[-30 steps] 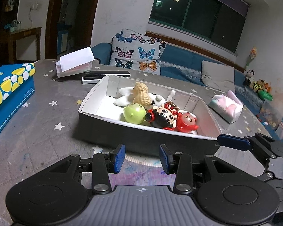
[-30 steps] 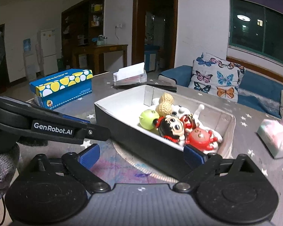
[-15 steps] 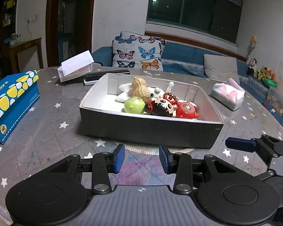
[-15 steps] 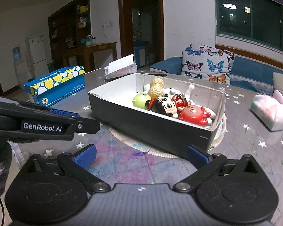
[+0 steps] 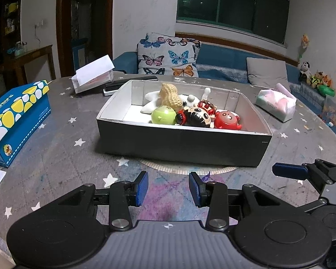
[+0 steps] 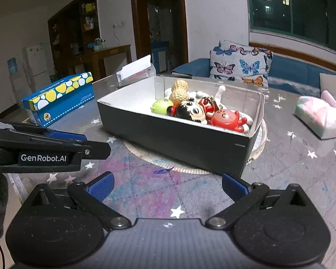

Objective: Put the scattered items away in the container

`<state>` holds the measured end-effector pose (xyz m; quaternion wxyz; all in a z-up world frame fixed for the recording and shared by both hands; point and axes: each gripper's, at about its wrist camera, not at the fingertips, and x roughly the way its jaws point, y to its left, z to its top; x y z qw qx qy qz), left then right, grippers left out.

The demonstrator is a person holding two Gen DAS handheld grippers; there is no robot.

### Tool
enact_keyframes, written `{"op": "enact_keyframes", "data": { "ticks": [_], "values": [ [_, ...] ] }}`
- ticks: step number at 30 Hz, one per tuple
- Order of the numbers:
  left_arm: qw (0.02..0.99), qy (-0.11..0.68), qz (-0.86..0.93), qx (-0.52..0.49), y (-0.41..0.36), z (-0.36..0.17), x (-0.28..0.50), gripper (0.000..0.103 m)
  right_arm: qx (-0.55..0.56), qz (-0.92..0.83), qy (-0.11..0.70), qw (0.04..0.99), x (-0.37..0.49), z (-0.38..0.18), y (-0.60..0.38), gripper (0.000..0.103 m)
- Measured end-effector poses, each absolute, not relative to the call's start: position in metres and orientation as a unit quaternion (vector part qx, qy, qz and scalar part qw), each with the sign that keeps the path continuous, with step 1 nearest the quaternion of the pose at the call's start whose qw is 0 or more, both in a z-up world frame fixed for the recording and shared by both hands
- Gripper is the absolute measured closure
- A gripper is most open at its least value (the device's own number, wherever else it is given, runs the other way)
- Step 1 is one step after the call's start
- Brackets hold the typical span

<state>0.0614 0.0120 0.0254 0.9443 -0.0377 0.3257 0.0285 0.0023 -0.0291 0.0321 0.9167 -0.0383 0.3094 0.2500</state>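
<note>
We read one label: "GenRobot.AI", white print on the black side of the left gripper (image 6: 56, 144), right wrist view. Blue tissue box (image 6: 60, 98) has print along its side, too small for us to read.

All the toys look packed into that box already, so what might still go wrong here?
1. The toys are piled up: the peanut toy sits on top of others, so nudging the box might tip it out.
2. The box rests on a round mat, so a push may slide it.
3. Both grippers, left and right, are open and close together; they might collide.
</note>
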Motion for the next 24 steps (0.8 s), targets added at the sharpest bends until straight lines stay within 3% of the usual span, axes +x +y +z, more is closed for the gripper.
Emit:
{"op": "enact_keyframes", "data": {
  "ticks": [24],
  "values": [
    [0.939, 0.339, 0.045, -0.024, 0.013, 0.016, 0.071, 0.061, -0.028, 0.23, 0.332, 0.914, 0.014, 0.018, -0.028, 0.0]
  ]
}}
